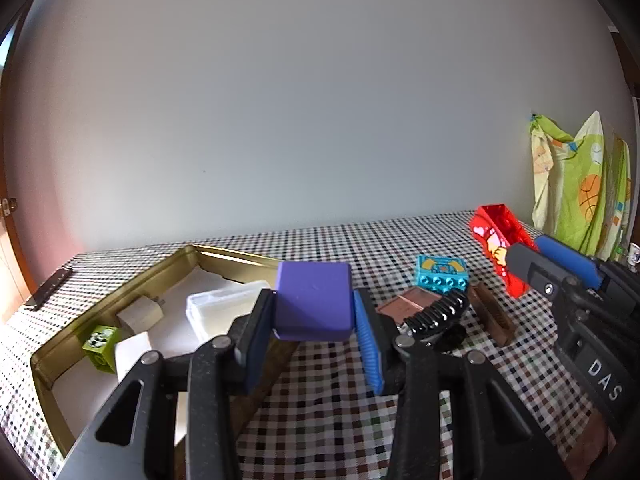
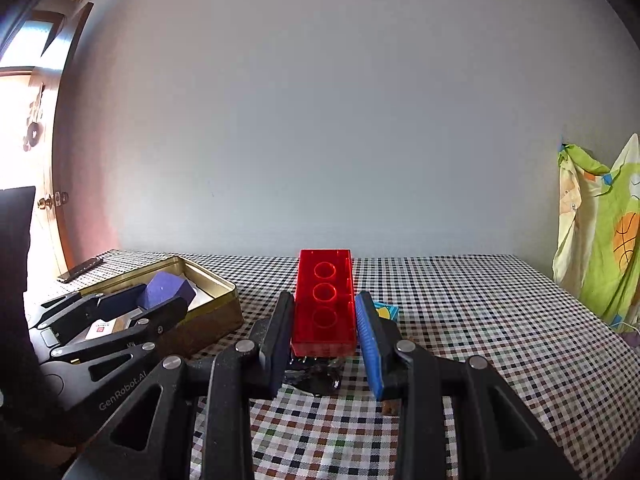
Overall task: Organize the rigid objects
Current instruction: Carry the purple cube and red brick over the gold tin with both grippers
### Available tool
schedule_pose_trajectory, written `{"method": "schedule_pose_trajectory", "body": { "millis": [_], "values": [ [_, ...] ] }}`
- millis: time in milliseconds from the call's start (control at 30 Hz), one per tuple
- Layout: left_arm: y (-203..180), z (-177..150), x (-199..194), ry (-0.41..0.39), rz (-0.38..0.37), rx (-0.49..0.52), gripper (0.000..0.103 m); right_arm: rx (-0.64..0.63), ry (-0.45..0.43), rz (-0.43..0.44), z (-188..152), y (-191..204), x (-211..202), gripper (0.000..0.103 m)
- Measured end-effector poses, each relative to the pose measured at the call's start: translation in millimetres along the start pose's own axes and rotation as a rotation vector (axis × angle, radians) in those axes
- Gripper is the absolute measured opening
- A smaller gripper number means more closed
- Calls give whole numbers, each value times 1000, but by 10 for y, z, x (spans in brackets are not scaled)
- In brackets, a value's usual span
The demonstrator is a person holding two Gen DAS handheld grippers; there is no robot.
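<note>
Left wrist view: our left gripper (image 1: 314, 320) clamps the purple block (image 1: 314, 300) by its flat sides. Our right gripper (image 2: 324, 328) pinches the red brick (image 2: 324, 300). Both look stiff, light and smooth.

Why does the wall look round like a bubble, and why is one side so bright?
In both views the fisheye lens bends the straight edges, so the wall curves and the corners go black. In the right wrist view, daylight by the door washes that side out to white, and the red block glows because light shines through it. In the left wrist view, the purple block looks sharp.
</note>
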State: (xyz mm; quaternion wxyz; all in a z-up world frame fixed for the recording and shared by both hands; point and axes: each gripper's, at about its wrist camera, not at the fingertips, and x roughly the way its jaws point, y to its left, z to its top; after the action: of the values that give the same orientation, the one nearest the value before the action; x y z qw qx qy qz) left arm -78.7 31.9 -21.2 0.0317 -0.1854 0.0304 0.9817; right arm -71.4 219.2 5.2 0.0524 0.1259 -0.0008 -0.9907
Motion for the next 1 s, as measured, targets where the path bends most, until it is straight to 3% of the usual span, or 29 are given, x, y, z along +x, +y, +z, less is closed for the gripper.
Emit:
{"method": "schedule_pose_trajectory", "body": {
  "millis": [1000],
  "values": [
    [62, 7, -181, -97, 81, 1, 39, -5, -65, 42, 5, 75, -65, 34]
  ]
}}
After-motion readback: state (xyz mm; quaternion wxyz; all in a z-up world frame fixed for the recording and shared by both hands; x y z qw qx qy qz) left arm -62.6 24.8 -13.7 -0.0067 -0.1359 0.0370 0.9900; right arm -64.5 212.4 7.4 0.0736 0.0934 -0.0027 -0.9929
